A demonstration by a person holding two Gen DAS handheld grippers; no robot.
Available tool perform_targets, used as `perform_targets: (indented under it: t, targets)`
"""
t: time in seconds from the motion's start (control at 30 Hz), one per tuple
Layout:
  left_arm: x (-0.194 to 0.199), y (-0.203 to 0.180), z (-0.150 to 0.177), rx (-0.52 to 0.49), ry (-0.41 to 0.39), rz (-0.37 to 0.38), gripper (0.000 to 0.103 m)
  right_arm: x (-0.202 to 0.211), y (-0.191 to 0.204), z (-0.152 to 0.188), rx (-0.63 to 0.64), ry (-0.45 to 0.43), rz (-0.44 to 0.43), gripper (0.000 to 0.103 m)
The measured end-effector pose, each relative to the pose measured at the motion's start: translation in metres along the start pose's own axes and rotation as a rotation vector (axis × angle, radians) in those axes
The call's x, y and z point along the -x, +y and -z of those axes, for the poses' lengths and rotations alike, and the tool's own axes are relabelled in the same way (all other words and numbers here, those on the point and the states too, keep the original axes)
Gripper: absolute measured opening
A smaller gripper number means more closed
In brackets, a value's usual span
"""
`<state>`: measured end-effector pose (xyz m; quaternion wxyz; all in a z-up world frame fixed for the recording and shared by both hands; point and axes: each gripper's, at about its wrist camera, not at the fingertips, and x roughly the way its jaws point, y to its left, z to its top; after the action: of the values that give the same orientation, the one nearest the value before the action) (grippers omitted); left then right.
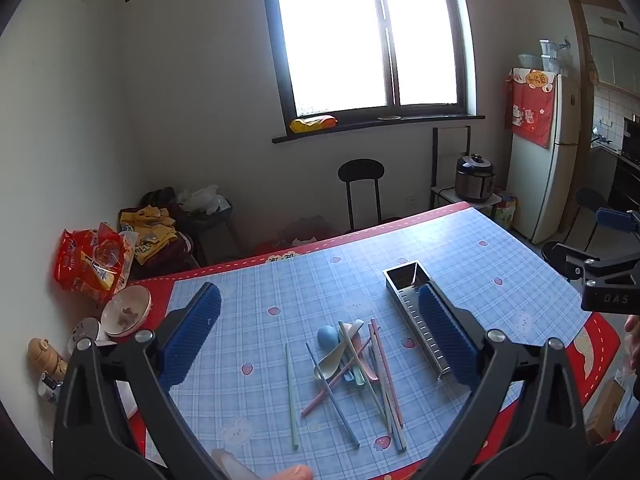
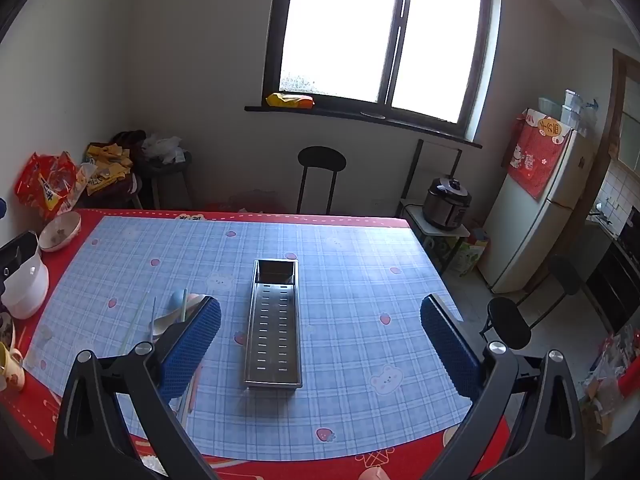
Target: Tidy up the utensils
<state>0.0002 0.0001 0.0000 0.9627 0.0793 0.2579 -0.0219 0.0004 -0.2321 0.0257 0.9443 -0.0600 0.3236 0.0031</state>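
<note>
left wrist: utensils (image 1: 352, 372) between open left tongs (image 1: 320, 340).

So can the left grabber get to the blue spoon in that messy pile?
Probably yes. The left gripper is open and hangs right over the pile, with nothing between it and the blue spoon. The bowl end lies bare, though the chopsticks cross its handle and may get nudged.

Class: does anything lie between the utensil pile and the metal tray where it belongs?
Nothing visible does. The pile lies just left of the tray, with only bare tablecloth between them; the tray looks empty.
</note>
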Motion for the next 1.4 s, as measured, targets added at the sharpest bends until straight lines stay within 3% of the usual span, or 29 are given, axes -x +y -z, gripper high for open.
perform_targets:
  t: [1.4]
  targets:
    - [-0.0001, -0.0003, 0.0000, -0.004, 0.000, -0.001, 0.098, -0.0006, -0.0031, 0.0001, -0.001, -0.003, 0.001, 0.098]
